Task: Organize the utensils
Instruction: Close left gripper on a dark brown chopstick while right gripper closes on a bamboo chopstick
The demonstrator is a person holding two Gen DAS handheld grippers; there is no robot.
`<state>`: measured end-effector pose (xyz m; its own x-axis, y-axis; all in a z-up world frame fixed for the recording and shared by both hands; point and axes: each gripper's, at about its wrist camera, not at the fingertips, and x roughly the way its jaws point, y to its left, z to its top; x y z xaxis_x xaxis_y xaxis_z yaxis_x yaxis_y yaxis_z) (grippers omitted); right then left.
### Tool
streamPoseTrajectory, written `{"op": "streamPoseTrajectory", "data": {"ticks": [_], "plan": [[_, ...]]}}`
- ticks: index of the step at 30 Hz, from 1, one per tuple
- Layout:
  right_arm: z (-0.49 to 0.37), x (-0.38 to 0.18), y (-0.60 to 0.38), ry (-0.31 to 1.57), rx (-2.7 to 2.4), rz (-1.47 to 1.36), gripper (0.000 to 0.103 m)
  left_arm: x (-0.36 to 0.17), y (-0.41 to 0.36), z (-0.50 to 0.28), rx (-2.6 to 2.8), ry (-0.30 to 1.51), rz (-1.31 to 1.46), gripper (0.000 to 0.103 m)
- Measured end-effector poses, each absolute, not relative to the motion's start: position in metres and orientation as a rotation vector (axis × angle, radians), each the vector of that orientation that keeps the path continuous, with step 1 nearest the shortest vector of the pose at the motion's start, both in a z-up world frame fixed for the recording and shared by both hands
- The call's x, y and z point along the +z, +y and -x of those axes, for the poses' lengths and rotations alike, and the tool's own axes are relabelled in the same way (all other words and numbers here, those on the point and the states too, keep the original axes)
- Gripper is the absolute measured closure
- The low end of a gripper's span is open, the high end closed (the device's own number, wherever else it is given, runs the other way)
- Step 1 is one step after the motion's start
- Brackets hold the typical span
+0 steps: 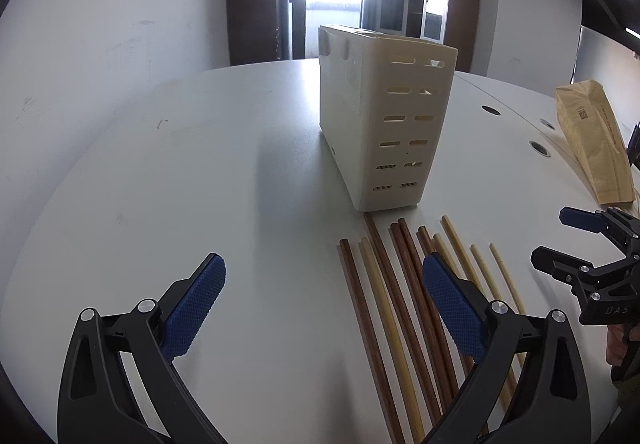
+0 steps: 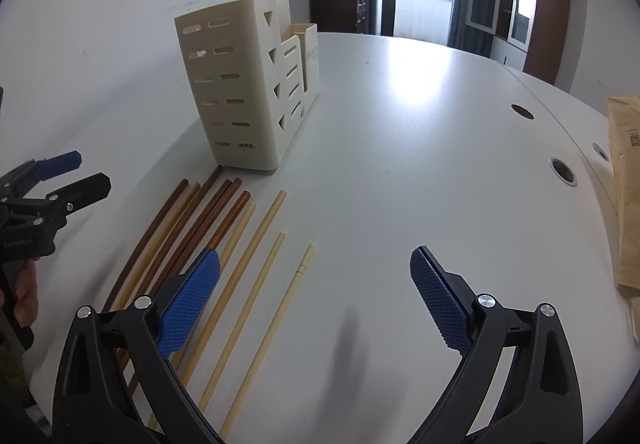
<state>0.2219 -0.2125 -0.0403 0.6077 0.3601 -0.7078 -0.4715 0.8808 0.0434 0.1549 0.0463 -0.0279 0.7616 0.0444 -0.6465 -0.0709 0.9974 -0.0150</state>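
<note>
Left gripper (image 1: 324,308) hovering, jaws spread, empty | right gripper (image 2: 316,300) likewise spread, gripping nothing | dark and pale wooden chopsticks (image 2: 224,228) lying side by side on white table (image 2: 400,164), before cream slotted plastic utensil holder (image 2: 244,92).

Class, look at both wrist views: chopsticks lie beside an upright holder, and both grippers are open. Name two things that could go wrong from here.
1. The chopsticks lie packed side by side, some touching, so the open right gripper might pinch two or nudge neighbours out of line.
2. The holder is tall and narrow, with chopstick tips close to its base; a bump from the left gripper could tip it.
</note>
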Motion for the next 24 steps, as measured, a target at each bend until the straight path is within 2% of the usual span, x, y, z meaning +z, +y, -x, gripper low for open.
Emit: {"op": "streamPoseTrajectory", "data": {"ticks": [4, 7, 11, 15, 24], "plan": [[-0.233, -0.049, -0.209, 0.812, 0.471, 0.156, 0.015, -0.033, 0.046, -0.166, 0.064, 0.737, 0.035, 0.007], [-0.240, -0.053, -0.206, 0.828, 0.459, 0.165, 0.022, -0.035, 0.045, -0.175, 0.068, 0.756, 0.020, 0.010], [-0.247, -0.058, -0.202, 0.848, 0.454, 0.176, 0.025, -0.040, 0.044, -0.187, 0.045, 0.799, 0.019, 0.012], [-0.254, -0.064, -0.199, 0.884, 0.440, 0.178, 0.038, -0.047, 0.045, -0.196, 0.056, 0.828, 0.014, 0.014], [-0.262, -0.069, -0.196, 0.918, 0.449, 0.184, 0.047, -0.066, 0.047, -0.212, 0.066, 0.910, 0.009, 0.034]]}}
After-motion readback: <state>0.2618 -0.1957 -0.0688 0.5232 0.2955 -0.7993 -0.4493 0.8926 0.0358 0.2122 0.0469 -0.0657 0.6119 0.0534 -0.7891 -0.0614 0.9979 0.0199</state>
